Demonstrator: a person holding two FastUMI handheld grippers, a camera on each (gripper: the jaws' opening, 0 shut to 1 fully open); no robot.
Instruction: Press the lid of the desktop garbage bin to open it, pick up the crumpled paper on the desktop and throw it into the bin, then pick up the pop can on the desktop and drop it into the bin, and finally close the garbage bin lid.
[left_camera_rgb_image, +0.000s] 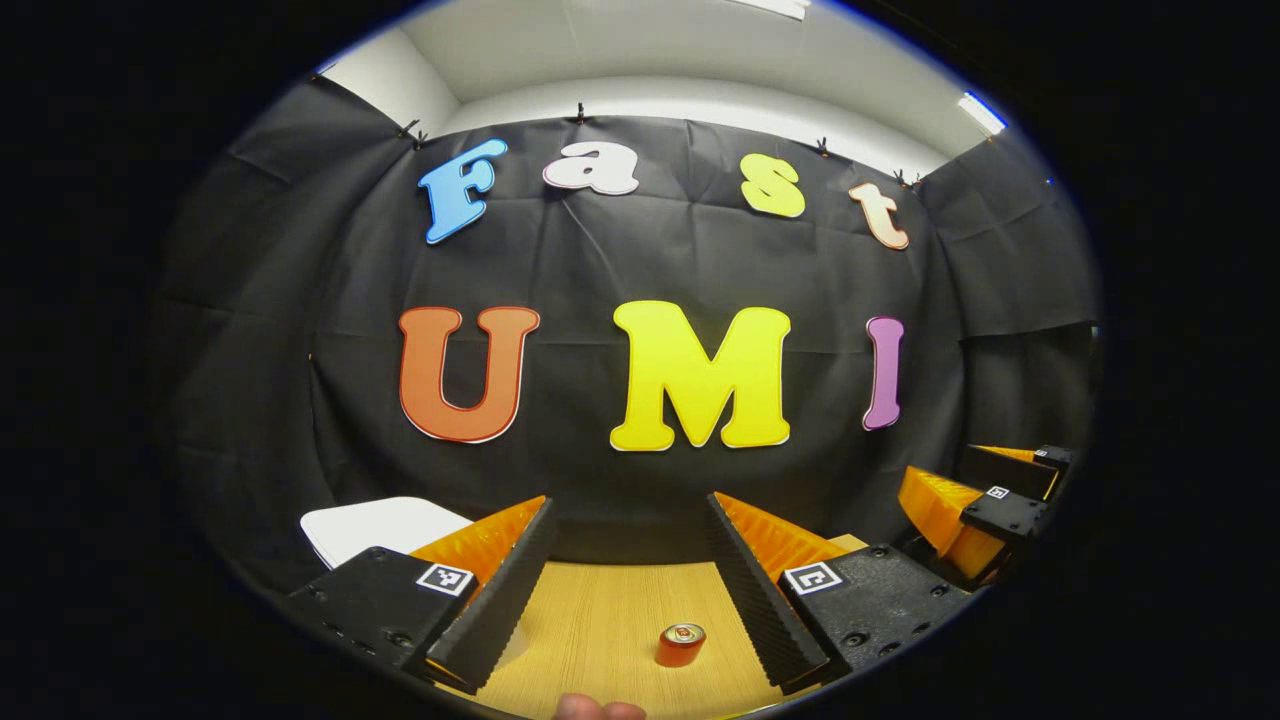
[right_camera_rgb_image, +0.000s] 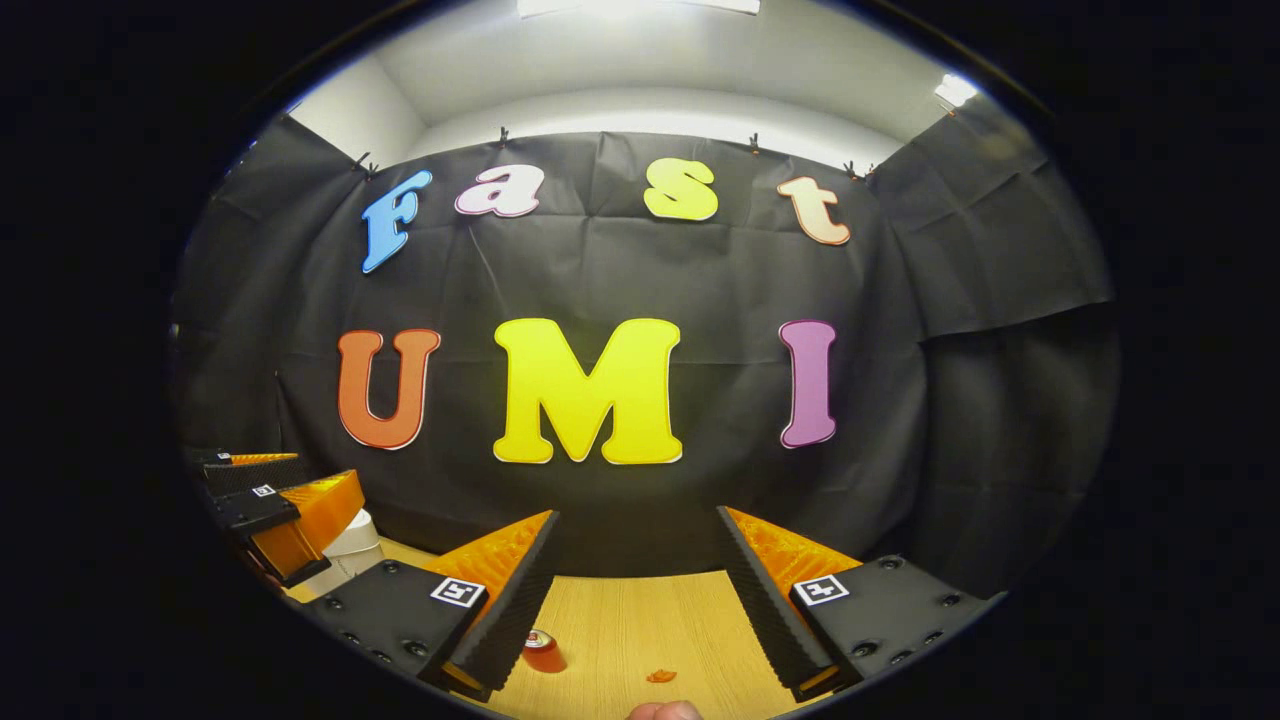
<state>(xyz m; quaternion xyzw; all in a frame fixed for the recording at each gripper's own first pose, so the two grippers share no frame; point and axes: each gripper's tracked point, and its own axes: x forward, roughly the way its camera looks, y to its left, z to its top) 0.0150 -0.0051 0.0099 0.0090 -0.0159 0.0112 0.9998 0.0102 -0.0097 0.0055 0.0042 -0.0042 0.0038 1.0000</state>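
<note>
While the pop can (left_camera_rgb_image: 681, 643) stands upright on the wooden surface (left_camera_rgb_image: 600, 620), it shows in the left gripper view between the fingers of the left gripper (left_camera_rgb_image: 630, 590), nearer the right-hand finger and apart from both. In the right gripper view the same can (right_camera_rgb_image: 543, 651) stands low at the left, just beside the left-hand finger of the right gripper (right_camera_rgb_image: 636, 600), partly hidden by it.

A small orange scrap (right_camera_rgb_image: 660, 676) lies on the surface in the right gripper view, between that gripper's fingers; whether it is the crumpled paper I cannot tell.

The garbage bin appears as a white rounded lid (left_camera_rgb_image: 385, 526) at the far left of the left gripper view, behind the left gripper's finger, and looks closed. In the right gripper view a white curved part of it (right_camera_rgb_image: 352, 548) shows at the left edge, beneath the other gripper.

Both grippers hover above the surface with jaws spread wide, holding nothing. Each view catches the other gripper off to one side. A fingertip (left_camera_rgb_image: 598, 709) pokes in at the bottom edge.
</note>
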